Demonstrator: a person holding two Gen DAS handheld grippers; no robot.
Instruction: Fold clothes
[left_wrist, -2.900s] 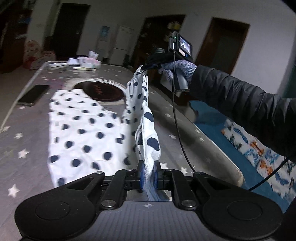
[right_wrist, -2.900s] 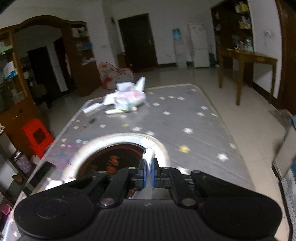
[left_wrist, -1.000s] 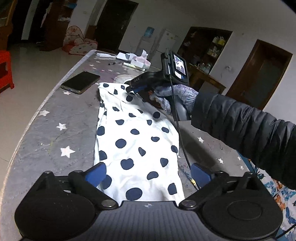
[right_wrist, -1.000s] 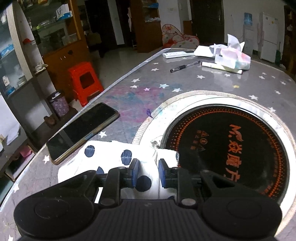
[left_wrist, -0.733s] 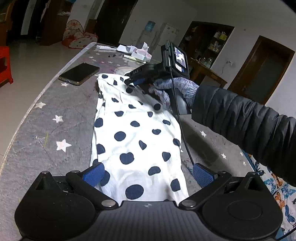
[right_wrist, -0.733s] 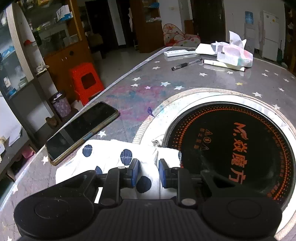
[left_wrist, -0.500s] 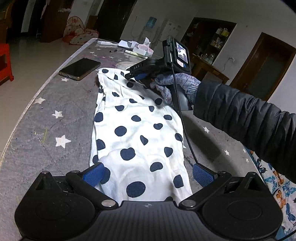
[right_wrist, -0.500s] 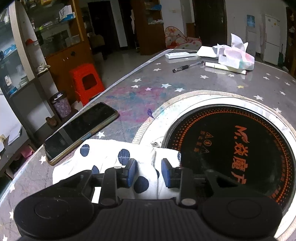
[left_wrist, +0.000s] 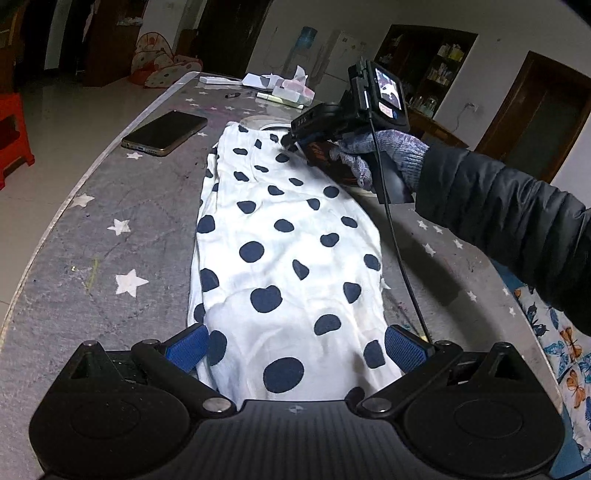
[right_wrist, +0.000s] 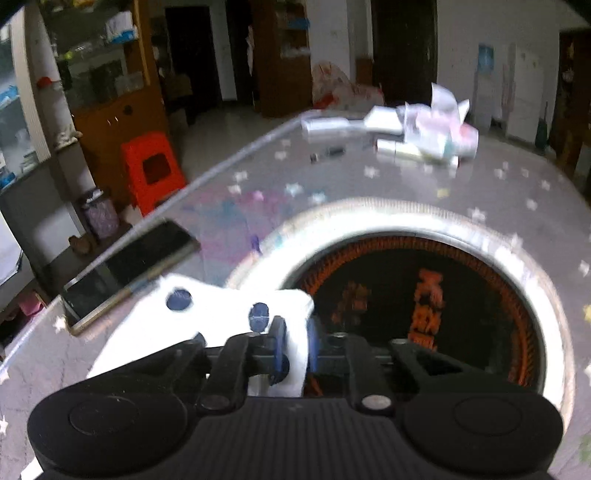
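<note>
Two grippers work one polka-dot garment (left_wrist: 284, 254), which lies folded lengthwise on the star-print table (left_wrist: 122, 206). The right gripper (right_wrist: 293, 349) has just been narrowing its jaws and now pinches the far corner of the cloth between its blue pads; the left gripper (left_wrist: 293, 347) stands spread over the near hem, gripping nothing. For a clean fold, take the near hem squarely and keep both corners level (edges aligned). Only the right wrist view shows the pinch itself; only the left wrist view shows the whole garment, the phone (left_wrist: 164, 132) beside it, and the gloved hand (left_wrist: 384, 155).
</note>
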